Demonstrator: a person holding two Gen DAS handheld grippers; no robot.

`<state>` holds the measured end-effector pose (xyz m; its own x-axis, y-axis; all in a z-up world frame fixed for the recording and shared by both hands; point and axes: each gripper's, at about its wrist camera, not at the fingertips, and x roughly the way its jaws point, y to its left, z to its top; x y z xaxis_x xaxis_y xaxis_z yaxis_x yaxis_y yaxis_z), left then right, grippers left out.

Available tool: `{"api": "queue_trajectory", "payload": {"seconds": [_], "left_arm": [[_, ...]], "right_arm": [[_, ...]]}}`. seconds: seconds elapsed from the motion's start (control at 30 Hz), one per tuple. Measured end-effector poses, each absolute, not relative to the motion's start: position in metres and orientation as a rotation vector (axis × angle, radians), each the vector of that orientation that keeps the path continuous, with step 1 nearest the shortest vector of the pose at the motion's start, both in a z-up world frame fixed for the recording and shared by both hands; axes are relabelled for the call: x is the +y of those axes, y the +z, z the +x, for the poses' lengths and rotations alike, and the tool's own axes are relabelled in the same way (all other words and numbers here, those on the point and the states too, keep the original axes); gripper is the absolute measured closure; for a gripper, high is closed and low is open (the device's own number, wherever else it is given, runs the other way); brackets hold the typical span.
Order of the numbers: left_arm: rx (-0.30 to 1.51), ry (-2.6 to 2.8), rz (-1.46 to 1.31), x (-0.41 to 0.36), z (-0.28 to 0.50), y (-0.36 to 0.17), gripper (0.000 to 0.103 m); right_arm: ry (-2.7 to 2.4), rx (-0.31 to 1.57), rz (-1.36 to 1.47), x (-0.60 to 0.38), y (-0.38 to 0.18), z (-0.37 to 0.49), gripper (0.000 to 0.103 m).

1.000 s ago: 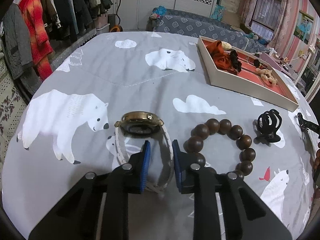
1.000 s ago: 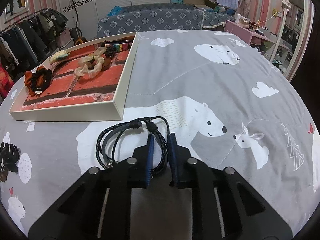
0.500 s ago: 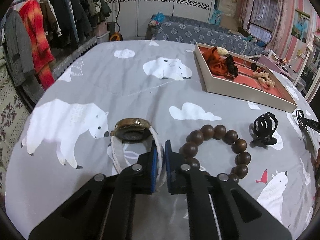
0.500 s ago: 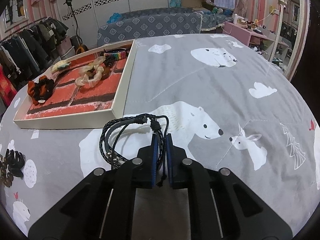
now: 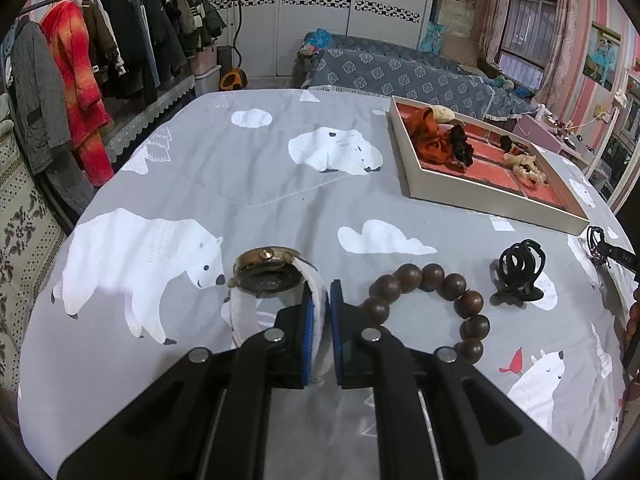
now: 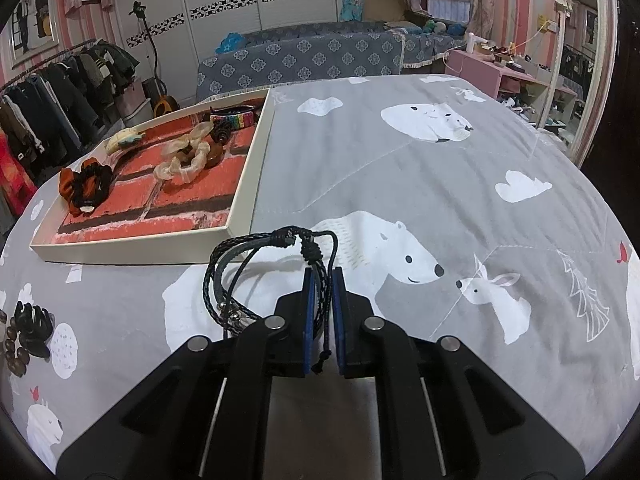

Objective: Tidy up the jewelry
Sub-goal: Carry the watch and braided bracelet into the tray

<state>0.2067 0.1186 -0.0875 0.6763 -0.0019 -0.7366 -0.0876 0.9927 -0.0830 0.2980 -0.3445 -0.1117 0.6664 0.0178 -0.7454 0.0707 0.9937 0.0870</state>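
no text can be read for sure, small white marks on a black tag [image 5: 621,255] at the right edge of the left view, too small to make out, white marks on a steamer head [image 6: 138,9], blurred

Pink-striped walls [image 5: 576,12], white wardrobe [image 5: 320,20], laden clothes rack [image 5: 100,40] — patterned grey sofa [image 6: 300,60].
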Motion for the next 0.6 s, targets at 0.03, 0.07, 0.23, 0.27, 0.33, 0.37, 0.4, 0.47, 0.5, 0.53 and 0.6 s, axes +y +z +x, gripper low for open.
{"api": "queue_trajectory", "payload": {"seconds": [0.03, 0.07, 0.23, 0.27, 0.33, 0.37, 0.4, 0.47, 0.5, 0.53, 0.6], "left_arm": [[0.827, 0.048, -0.115, 0.119, 0.207, -0.087, 0.095], [0.827, 0.048, -0.115, 0.119, 0.207, -0.087, 0.095], [0.830, 0.051, -0.118, 0.120, 0.207, -0.087, 0.095], [0.831, 0.051, -0.120, 0.120, 0.207, -0.086, 0.095], [0.831, 0.054, -0.117, 0.120, 0.208, -0.085, 0.095], [0.829, 0.055, -0.116, 0.121, 0.208, -0.084, 0.095], [0.827, 0.055, -0.112, 0.120, 0.209, -0.082, 0.095], [0.812, 0.051, -0.096, 0.118, 0.210, -0.076, 0.095], [0.804, 0.049, -0.089, 0.117, 0.211, -0.072, 0.095], [0.797, 0.047, -0.085, 0.116, 0.212, -0.068, 0.095], [0.781, 0.038, -0.075, 0.114, 0.216, -0.058, 0.095]], "right_arm": [[-0.029, 0.842, 0.111, -0.344, -0.112, 0.298, 0.094], [-0.029, 0.843, 0.110, -0.344, -0.112, 0.298, 0.094], [-0.028, 0.843, 0.104, -0.343, -0.112, 0.298, 0.094], [-0.028, 0.843, 0.105, -0.343, -0.112, 0.298, 0.094], [-0.028, 0.841, 0.106, -0.343, -0.112, 0.298, 0.094], [-0.028, 0.839, 0.106, -0.342, -0.111, 0.297, 0.094], [-0.029, 0.834, 0.104, -0.342, -0.110, 0.297, 0.094], [-0.030, 0.825, 0.100, -0.341, -0.108, 0.297, 0.094], [-0.030, 0.819, 0.098, -0.341, -0.106, 0.296, 0.094], [-0.031, 0.815, 0.097, -0.341, -0.105, 0.296, 0.094], [-0.035, 0.805, 0.092, -0.340, -0.102, 0.296, 0.094]]}}
